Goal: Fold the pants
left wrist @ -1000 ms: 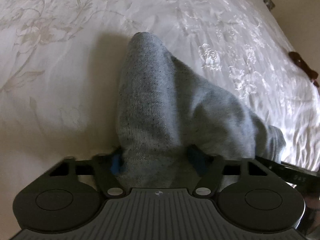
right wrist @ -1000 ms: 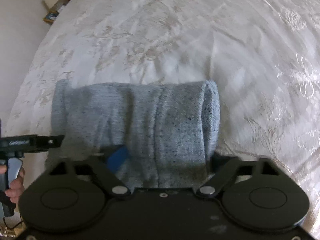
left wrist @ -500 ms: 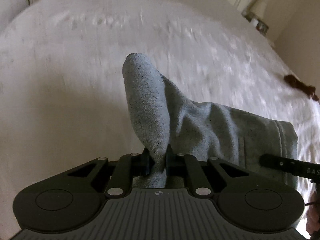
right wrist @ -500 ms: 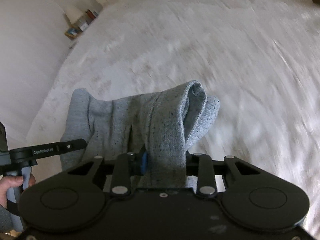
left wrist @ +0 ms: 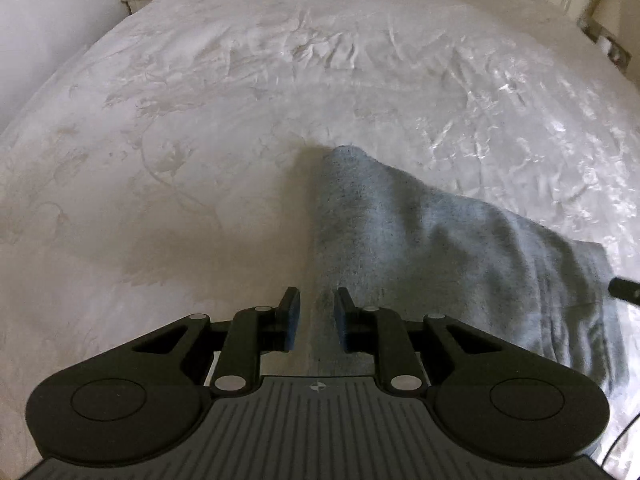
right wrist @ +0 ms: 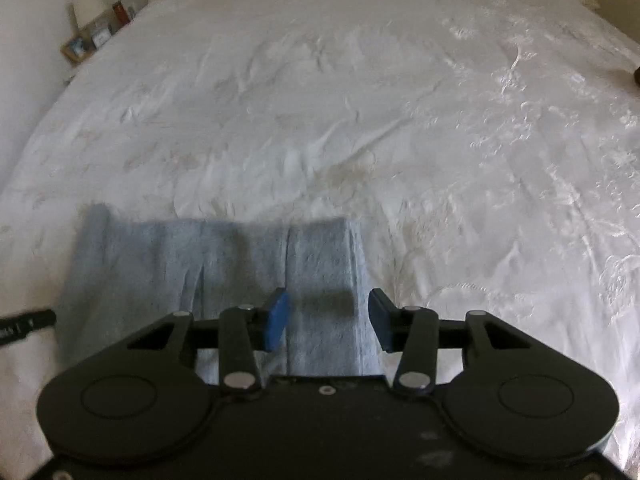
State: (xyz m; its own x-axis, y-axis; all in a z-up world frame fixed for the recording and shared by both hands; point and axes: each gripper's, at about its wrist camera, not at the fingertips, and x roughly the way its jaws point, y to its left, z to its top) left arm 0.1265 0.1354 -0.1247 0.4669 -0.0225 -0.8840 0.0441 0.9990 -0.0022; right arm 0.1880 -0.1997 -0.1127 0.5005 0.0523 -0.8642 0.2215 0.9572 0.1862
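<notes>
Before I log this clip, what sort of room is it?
Most likely a bedroom: the grey knit pants lie on a wide bed under a white embroidered bedspread, with a bedside table holding small framed pictures at the far corner by the wall.

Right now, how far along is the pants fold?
The grey sweatpants lie folded into a compact rectangle on the white embroidered bedspread. Nothing is in hand: the left gripper and right gripper are both open, with cloth between the fingers but not pinched. Left, probably: back both grippers away; another fold looks optional.
</notes>
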